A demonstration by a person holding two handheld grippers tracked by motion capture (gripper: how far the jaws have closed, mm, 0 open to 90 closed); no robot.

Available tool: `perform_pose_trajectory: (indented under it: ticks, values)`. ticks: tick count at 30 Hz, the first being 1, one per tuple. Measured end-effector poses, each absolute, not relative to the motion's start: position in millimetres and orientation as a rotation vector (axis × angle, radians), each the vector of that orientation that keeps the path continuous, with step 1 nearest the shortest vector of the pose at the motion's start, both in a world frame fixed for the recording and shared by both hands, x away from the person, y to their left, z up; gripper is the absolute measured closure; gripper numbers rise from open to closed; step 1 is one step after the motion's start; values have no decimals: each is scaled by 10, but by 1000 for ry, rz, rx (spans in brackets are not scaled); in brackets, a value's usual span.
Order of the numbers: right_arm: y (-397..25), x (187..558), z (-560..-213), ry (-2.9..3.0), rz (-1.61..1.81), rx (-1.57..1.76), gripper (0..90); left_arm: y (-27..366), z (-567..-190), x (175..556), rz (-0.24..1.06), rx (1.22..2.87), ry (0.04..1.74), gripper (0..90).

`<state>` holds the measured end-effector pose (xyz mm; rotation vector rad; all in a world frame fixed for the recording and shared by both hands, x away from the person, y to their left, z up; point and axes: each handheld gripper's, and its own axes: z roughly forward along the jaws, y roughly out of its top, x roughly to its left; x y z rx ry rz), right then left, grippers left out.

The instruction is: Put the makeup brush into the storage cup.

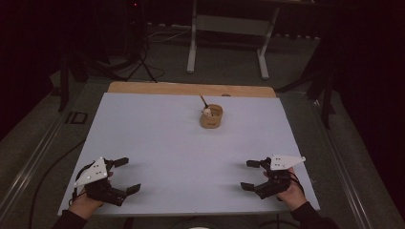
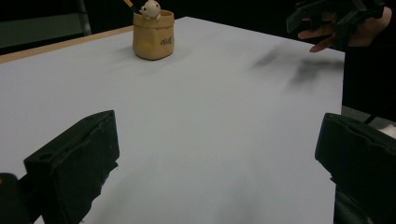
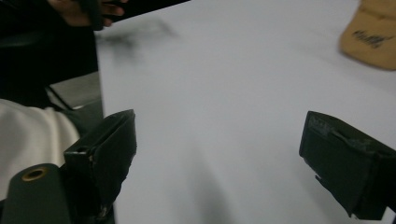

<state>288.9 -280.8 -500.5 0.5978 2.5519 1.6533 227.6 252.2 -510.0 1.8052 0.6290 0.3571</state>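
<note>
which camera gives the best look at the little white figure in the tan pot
The left gripper view: the white figure peeks over the tan pot rim, close and sharp. In the high view it is a tiny pale speck. The right gripper view catches just the pot's cropped side.

tan cup [image 3: 371,39] cut off by top-right edge, its lettering blurred, perhaps a logo

a dim room with grey floor [image 1: 229,57], a white-legged bench frame [image 1: 229,24] and black stands [image 1: 138,52] behind the table [image 1: 157,143].
</note>
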Motion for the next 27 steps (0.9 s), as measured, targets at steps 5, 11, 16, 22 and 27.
perform_pose_trajectory:
  ticks: [5,11,16,22,27]
  values:
    - [-2853,2880,-5045,2512,1629,591,112,2524,-5109,2280,355,1807,629,5]
    - [-2911,2908,-5087,2498,1687,651,112,2526,-5104,2278,361,1804,633,5]
    - [-2953,2897,-5105,2483,1635,659,112,2522,-5110,2279,358,1812,634,5]
    - [-3004,2901,-5136,2475,1619,684,112,2520,-5117,2284,355,1810,639,5]
    - [-3006,2902,-5153,2483,1589,692,112,2523,-5118,2287,357,1810,643,5]
